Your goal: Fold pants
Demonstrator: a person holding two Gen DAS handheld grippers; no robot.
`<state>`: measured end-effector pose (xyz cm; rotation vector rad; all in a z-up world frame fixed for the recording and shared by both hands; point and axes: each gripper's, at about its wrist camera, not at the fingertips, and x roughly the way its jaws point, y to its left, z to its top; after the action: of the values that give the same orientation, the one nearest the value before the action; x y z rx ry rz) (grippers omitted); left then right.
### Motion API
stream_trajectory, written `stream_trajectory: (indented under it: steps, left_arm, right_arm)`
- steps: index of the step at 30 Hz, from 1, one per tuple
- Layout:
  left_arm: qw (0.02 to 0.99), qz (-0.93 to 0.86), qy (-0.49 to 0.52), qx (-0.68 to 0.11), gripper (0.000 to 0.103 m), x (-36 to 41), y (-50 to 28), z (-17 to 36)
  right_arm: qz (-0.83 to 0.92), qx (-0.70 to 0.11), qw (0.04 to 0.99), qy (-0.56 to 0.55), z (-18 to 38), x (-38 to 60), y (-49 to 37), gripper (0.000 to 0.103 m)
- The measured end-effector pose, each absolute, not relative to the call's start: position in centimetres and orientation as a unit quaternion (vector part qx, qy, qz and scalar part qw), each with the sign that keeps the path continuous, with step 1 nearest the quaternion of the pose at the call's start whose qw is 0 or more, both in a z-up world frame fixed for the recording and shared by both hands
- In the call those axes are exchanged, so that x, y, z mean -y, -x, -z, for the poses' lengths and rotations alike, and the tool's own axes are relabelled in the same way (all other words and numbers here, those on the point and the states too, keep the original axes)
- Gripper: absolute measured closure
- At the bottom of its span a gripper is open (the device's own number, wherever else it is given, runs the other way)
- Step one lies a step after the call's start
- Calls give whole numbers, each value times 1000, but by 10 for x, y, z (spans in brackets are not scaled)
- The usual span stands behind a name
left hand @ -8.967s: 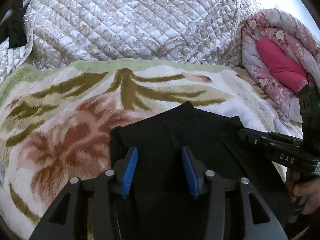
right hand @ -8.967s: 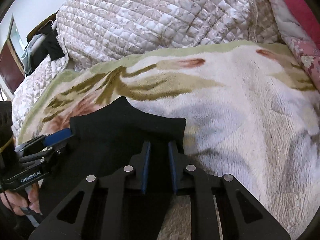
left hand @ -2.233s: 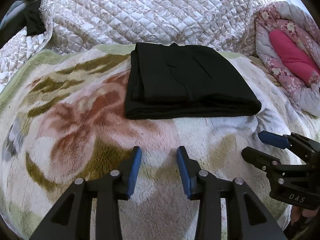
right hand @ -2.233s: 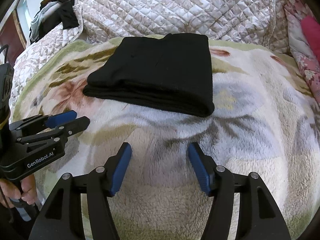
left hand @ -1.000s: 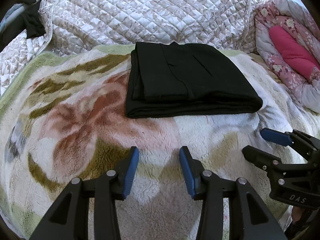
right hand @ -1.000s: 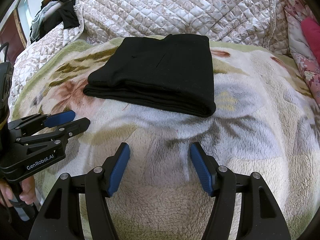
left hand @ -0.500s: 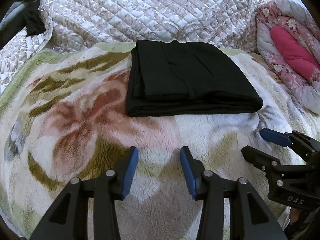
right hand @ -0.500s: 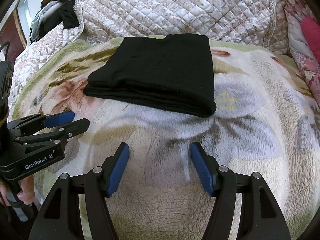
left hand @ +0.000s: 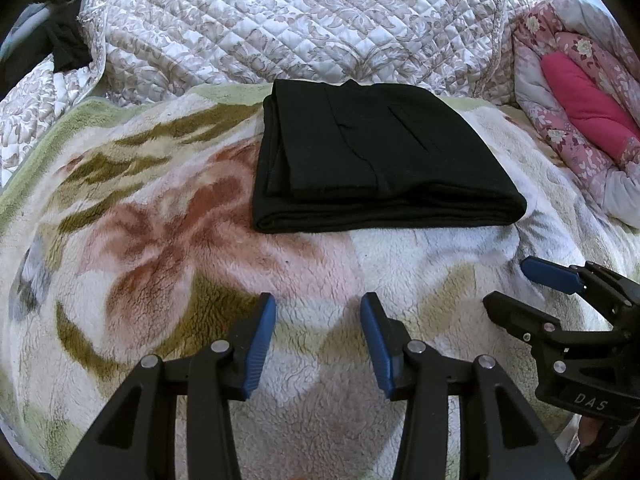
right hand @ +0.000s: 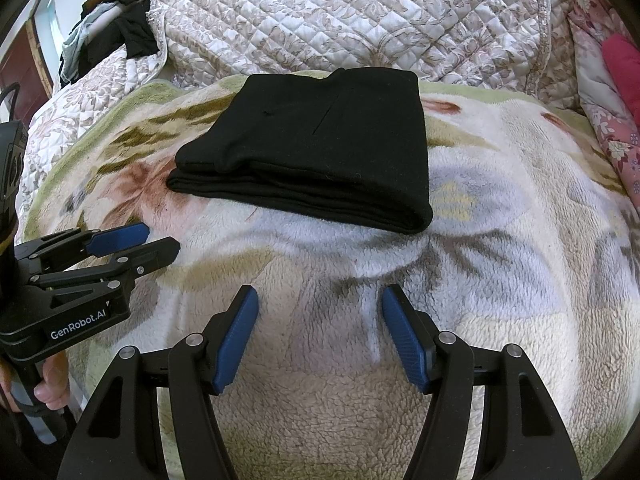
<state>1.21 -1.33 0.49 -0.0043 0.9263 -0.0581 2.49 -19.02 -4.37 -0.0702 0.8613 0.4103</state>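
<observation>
The black pants lie folded into a flat rectangle on the flowered fleece blanket, toward its far side; the right wrist view shows the pants too. My left gripper hovers over bare blanket well short of the pants, open, nothing between its blue pads. My right gripper hangs beside it, also open and empty, its jaws set wider. Each gripper appears in the other's view: the right gripper at the right edge, the left gripper at the left edge, held by a hand.
A quilted beige bedspread rises behind the blanket. A pink flowered quilt is bunched at the far right. Dark clothes hang at the far left behind the bed.
Nine seconds ago both grippers were down at the black pants close in front; since then the pants lie folded farther off and both grippers hang back, open. No visible change in the last second.
</observation>
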Motion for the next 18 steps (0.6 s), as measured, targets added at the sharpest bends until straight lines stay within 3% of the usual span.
stream_trajectory:
  steps: [18]
  left_arm:
    - [894, 27, 1, -447, 56, 15, -12, -5]
  right_arm:
    - [-197, -415, 888, 34, 44, 190, -25, 38]
